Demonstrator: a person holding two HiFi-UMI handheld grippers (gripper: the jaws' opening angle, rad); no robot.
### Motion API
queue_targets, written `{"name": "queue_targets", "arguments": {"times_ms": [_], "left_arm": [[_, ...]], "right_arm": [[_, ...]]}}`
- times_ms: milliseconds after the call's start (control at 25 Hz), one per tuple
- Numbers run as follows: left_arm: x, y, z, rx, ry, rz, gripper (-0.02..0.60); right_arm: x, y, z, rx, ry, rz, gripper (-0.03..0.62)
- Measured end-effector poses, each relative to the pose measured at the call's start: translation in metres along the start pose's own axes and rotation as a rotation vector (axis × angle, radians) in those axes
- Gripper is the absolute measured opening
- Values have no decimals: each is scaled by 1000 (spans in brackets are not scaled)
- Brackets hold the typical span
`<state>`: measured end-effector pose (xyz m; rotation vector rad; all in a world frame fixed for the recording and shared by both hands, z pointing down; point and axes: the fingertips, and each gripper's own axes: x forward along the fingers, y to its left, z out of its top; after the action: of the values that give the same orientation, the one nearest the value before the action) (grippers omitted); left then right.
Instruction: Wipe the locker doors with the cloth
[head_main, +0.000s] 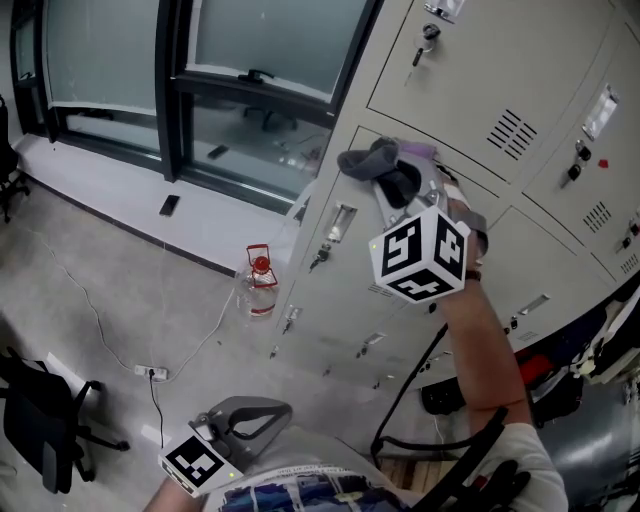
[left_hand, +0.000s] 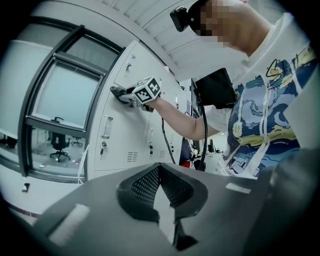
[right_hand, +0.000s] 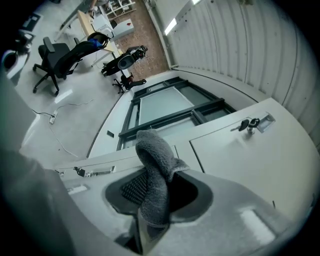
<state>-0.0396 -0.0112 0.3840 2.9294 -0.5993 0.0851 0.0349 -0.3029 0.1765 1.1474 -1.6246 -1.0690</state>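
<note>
Your right tool (head_main: 395, 188) is clenched on the grey cloth (right_hand: 154, 172). The cloth fills the gap between the jaws, so the tips themselves are covered. A folded lump of it sticks out past them. In the head view the cloth sits at the seam between two locker doors (head_main: 470, 90), just below the upper door with keys (head_main: 427, 38) in its lock. No view shows whether the cloth is really pressed on the metal or only close to it. Your marker cube (head_main: 422, 255) and forearm cover the door face right under the cloth.

Your left tool (left_hand: 159, 175) has its jaws brought together at the tips with nothing between them. It hangs low by your body, well apart from the lockers, and the head view cuts it off at the bottom edge.

The locker row runs off the top and right of the head view, so its far end is out of sight. At the foot of the row a clear bottle (head_main: 260, 285) with a red top stands on the floor (head_main: 90, 260), near the lowest doors. A power strip (head_main: 150, 372) and its cable lie on open floor to your left, and an office chair (head_main: 40, 420) is partly cut off at the left edge. Between them and the window (head_main: 250, 50) the floor is open.
</note>
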Motion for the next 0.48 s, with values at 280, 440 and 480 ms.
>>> {"name": "queue_targets", "arguments": {"times_ms": [280,440,480], "left_arm": [[4,-2,-1,9,18,-6,3],[6,-1,-1,5,19,0,3],[6,-1,-1,5,20,3,3]], "right_arm": [[11,45,-11,4,12,74,110],[16,73,-18,13,15,122,110],[18,80,-20,19,17,137,110]]}}
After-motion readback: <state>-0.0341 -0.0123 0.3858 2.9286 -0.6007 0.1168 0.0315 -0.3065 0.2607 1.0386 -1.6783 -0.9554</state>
